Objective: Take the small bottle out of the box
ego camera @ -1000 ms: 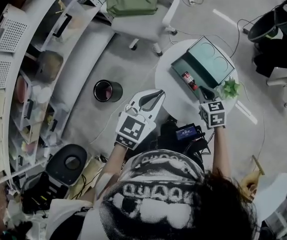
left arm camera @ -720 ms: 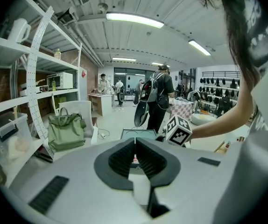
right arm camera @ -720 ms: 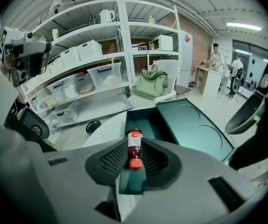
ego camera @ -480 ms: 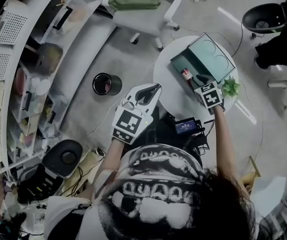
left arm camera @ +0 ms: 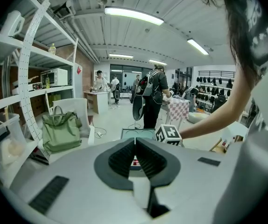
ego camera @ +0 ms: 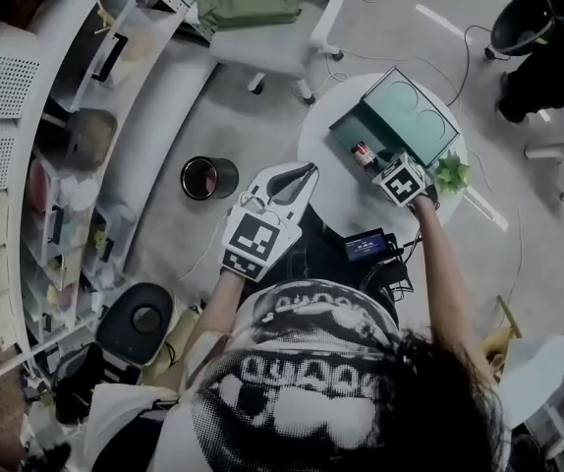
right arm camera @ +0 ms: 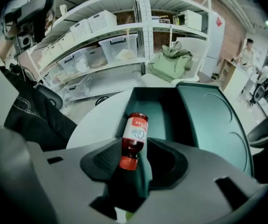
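Note:
A small red bottle with a white label lies on its side in the tray of the open teal box on the round white table. In the right gripper view the bottle lies cap end towards me, between the jaws of my right gripper. Those jaws are opening and their pads stand clear of the bottle. From above, the right gripper reaches into the box's near end. My left gripper hovers at the table's left edge, shut and empty.
The box lid lies flat beside the tray. A small green plant stands right of my right gripper. A black device sits below the table. A dark bin, a white chair and shelving are on the left.
My right gripper has moved up and left from the table's near edge into the box and opened its jaws around the bottle. The left gripper has hardly moved.

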`<state>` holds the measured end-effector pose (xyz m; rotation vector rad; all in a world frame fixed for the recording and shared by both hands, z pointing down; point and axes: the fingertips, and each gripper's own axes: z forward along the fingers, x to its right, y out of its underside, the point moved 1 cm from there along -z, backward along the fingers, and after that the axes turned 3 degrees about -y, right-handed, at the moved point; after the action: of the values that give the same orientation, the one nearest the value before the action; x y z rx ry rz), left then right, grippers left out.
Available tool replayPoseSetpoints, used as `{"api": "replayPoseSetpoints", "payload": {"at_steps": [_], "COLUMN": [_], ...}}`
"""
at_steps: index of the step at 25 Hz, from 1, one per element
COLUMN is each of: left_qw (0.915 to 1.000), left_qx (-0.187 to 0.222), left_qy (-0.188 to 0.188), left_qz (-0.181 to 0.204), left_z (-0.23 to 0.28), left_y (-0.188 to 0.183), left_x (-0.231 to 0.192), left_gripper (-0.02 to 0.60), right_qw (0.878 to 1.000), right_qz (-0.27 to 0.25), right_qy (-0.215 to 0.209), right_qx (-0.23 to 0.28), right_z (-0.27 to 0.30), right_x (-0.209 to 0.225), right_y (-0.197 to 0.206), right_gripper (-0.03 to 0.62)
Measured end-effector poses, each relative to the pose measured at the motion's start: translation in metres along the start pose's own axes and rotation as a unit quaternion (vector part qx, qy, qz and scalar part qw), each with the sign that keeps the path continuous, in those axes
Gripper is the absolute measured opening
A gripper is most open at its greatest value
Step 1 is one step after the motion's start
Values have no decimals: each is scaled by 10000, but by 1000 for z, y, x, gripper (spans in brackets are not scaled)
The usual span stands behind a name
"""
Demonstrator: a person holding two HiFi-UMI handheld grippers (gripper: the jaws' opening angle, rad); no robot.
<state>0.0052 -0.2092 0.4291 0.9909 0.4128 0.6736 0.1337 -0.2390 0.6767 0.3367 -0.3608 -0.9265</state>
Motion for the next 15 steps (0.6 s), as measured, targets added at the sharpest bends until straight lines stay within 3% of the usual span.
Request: {"api": "replayPoseSetpoints", "payload": {"at_steps": [3,9,15], "left_qw": [9999,9994,9985], "left_qx": [-55,-133,-159], "left_qy": [89,325,521], "left_qz": [-16,-4,11], "left_z": [9,26,41], "left_y": [1,3,2], "left_x": [-12,-27,-47], "left_gripper": [17,17,17], "right_qw": [9998,9991,9993], "right_qz": [-89,214,94], "right_qy": [-88,-288,-27], "right_qx": [-142,-213,-368], "right_z": [7,14,27], "right_x": [3,7,17], "right_y": [-1,0,-9], "right_gripper": [169,173,187]}}
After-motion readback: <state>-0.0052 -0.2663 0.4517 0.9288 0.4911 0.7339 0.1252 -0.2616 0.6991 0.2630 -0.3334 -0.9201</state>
